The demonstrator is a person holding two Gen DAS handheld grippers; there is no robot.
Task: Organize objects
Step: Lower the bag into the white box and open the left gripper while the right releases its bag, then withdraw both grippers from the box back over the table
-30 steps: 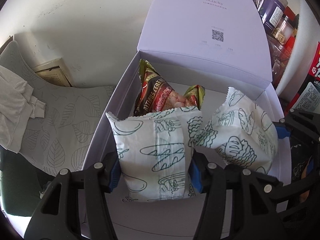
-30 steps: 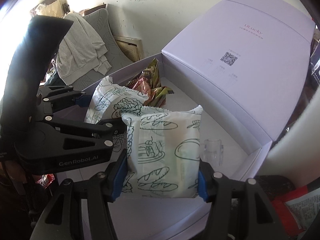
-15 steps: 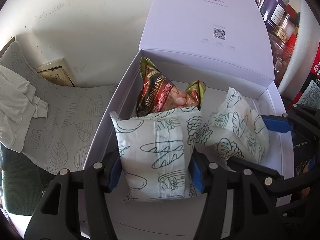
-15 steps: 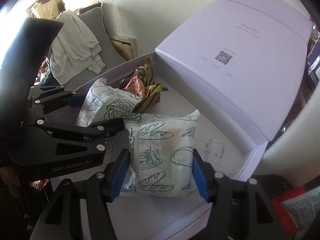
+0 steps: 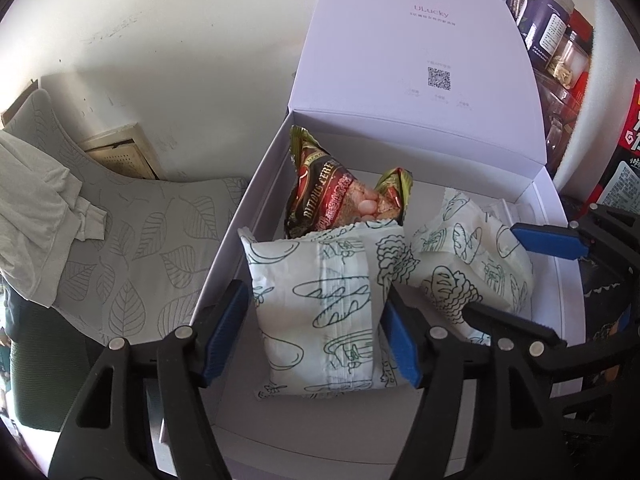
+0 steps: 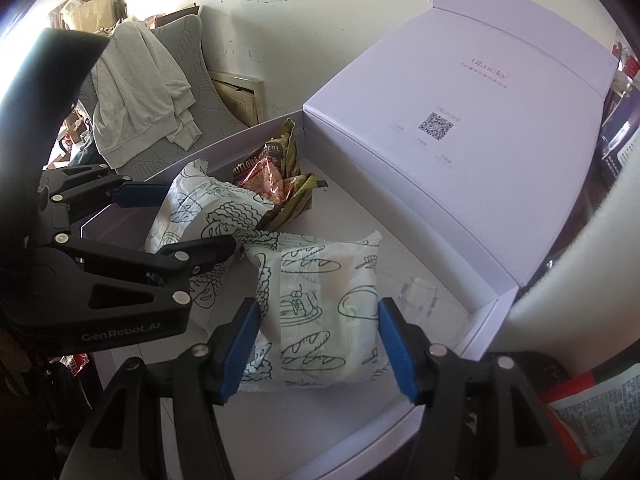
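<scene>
**A:** What's just changed?

**B:** The left claw (image 5: 316, 300) has just been opening its jaws. The first bread packet (image 5: 316, 320) sits between them, but the left-hand pad now stands clear of the wrapper, so I read that claw as spread and the packet as let go. It rests on the floor of the white gift box (image 5: 240, 220), against the front part of the box's left wall.

**A:** And the other one?

**B:** The right claw (image 6: 318, 312) pinches the second bread packet (image 6: 320, 320), with both blue pads against its sides. That packet is low in the box, toward the front and just right of the first; their frilled edges look to be touching.

**A:** So for the tidying?

**B:** I'd say one packet is placed and the second is about to be released beside it. Both claws then need to lift out without dragging a wrapper.

**A:** Anything in the way?

**B:** A red-brown cereal snack bag (image 5: 336, 196) stands in the back-left corner, right behind the first packet. A small clear plastic piece (image 6: 416, 296) lies near the box's right wall, close to the second packet. The open lid (image 5: 420, 60) stands up behind the box's back edge. Outside the box, jars (image 5: 554, 32) crowd the right side, and a leaf-print chair (image 5: 160, 248) with a grey garment (image 5: 36, 200) is on the left.
</scene>
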